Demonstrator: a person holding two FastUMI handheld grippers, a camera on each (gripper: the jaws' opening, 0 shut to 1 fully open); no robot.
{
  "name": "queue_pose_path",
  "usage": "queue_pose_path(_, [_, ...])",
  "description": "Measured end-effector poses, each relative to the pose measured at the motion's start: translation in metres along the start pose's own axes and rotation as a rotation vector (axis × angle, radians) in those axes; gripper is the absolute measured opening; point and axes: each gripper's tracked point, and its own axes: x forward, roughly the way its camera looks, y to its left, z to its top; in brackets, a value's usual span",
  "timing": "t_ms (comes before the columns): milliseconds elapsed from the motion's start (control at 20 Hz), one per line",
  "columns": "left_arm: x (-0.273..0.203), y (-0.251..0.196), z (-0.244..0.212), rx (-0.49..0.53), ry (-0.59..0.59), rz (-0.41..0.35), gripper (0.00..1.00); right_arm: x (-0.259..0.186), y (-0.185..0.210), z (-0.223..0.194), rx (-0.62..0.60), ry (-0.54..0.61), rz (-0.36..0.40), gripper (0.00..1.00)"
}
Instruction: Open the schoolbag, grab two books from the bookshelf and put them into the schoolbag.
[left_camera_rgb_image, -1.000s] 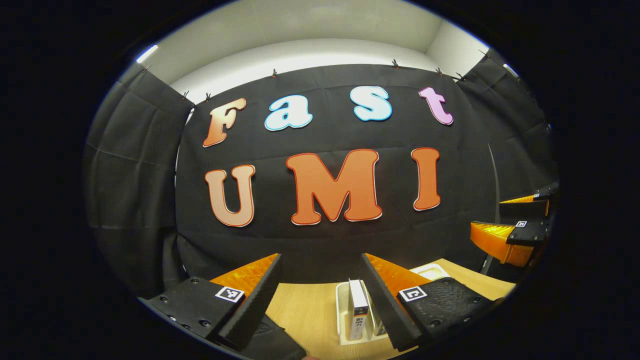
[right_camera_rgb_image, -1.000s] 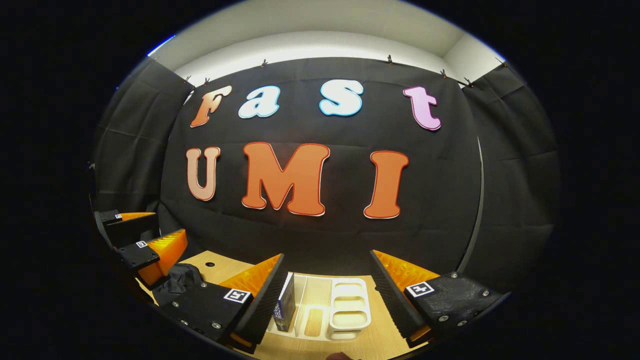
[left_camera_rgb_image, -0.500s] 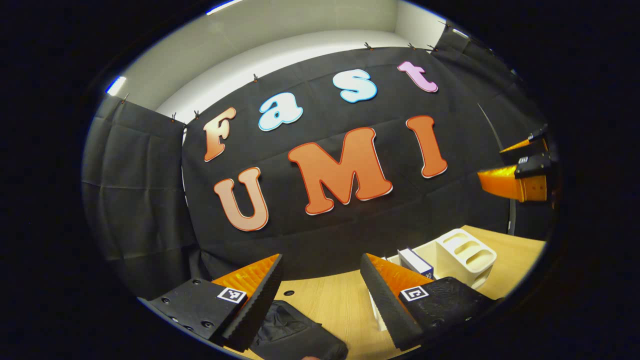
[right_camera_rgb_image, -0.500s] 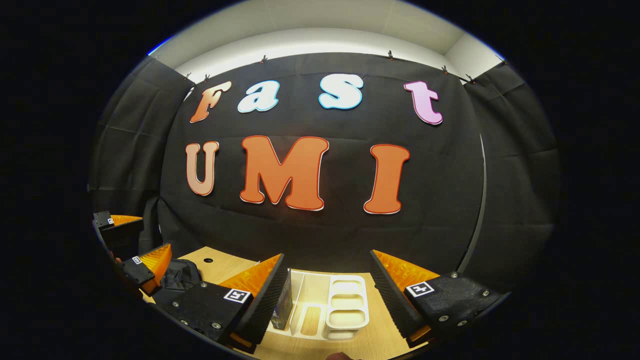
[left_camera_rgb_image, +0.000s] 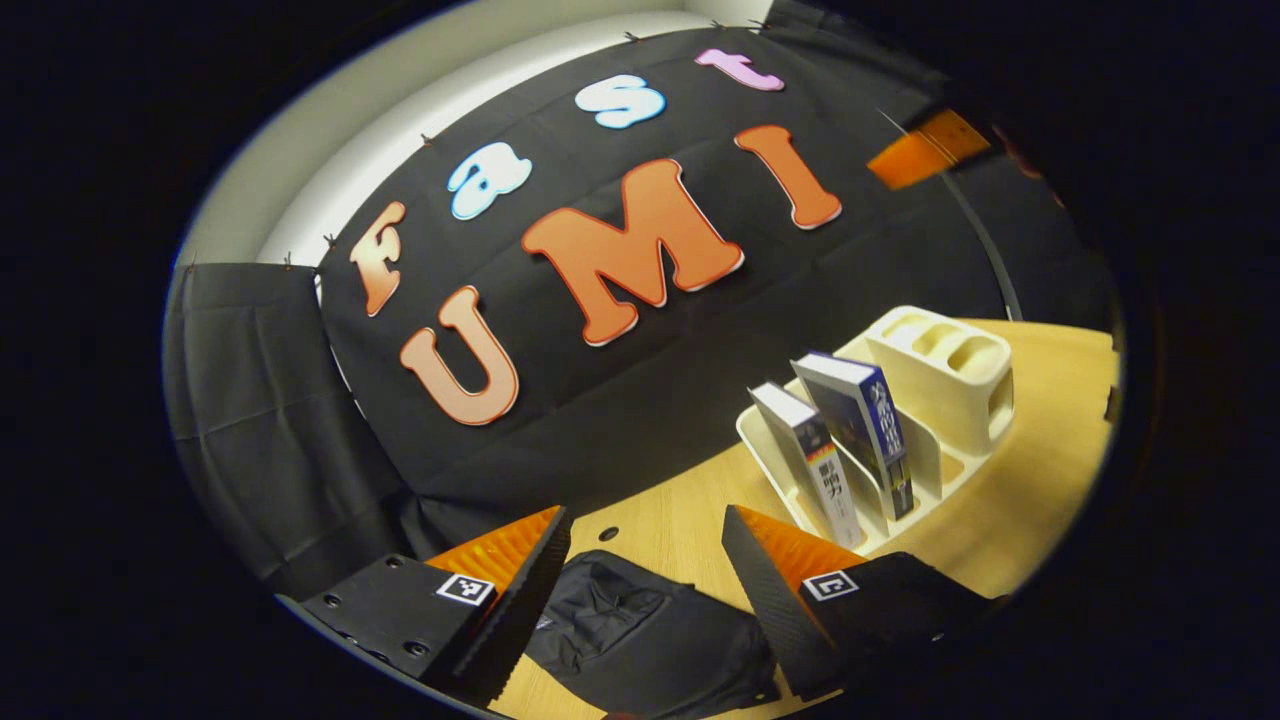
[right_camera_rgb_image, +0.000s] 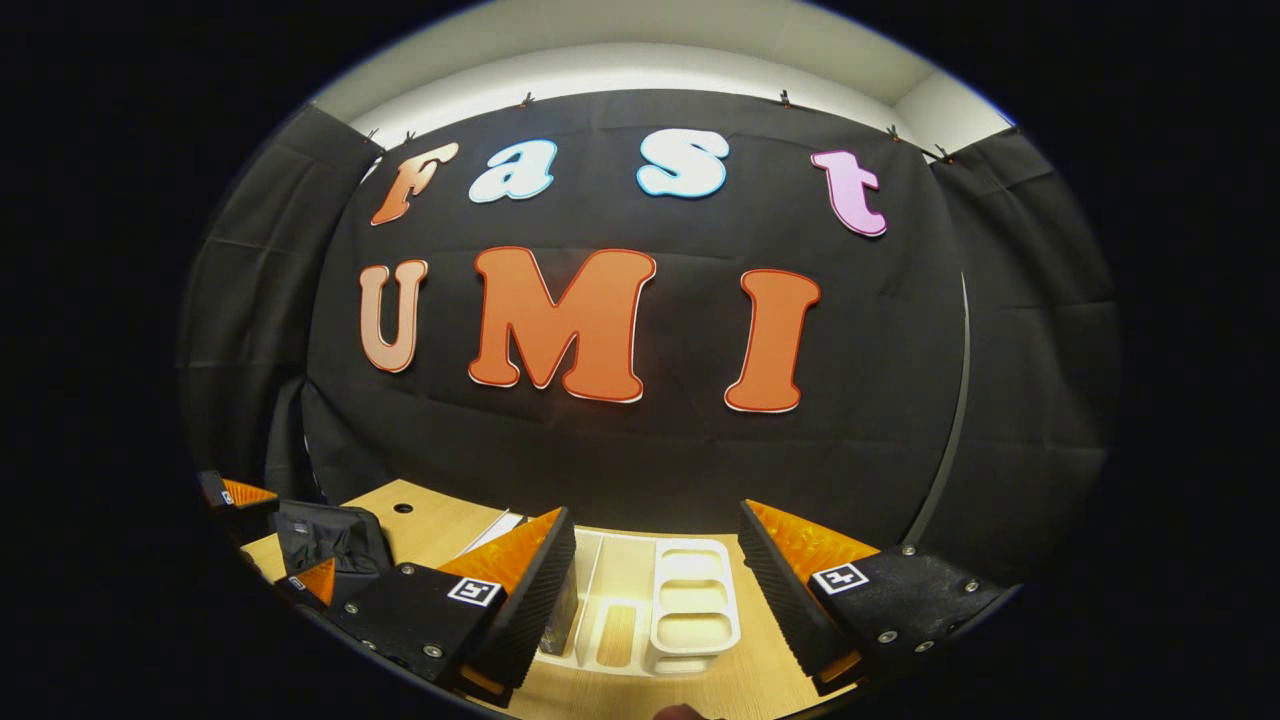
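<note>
Black schoolbag (left_camera_rgb_image: 640, 640) at 6 o'clock, lying slumped on table (left_camera_rgb_image: 1040, 500) between spread, empty fingers of left gripper (left_camera_rgb_image: 640, 580): probably soft, limp, best taken at zipper or a fabric fold. Two books (left_camera_rgb_image: 850, 440) at 3 o'clock, leaning in white bookshelf (left_camera_rgb_image: 950, 370): likely stiff, light, best pinched across upper spine. Right gripper (right_camera_rgb_image: 655, 570) likewise wide apart, empty, above the rack.

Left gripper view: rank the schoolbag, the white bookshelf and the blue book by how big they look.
1. white bookshelf and schoolbag: look alike, and the bag is nearer and partly hidden, so unranked.
2. blue book: smallest.
</note>
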Motion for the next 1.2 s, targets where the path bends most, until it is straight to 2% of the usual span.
queue_pose_path(350, [0.006, -0.033, -0.089, 0.163, 0.154, -0.076, 0.96, 0.002, -0.005, -0.008, -0.038, 0.022, -0.030, 0.97])
queue_pose_path(550, [0.001, -0.051, -0.140, 0.216, 0.264, -0.110, 0.97, 0.003, -0.013, -0.013, -0.036, 0.033, -0.052, 0.97])
queue_pose_path(950, [-0.016, -0.068, -0.221, 0.325, 0.418, -0.122, 0.98, -0.001, -0.027, -0.022, -0.047, 0.046, -0.064, 0.97])
queue_pose_path(1200, [-0.016, -0.058, -0.227, 0.400, 0.420, -0.080, 0.97, -0.001, -0.037, -0.025, -0.041, 0.050, -0.072, 0.97])
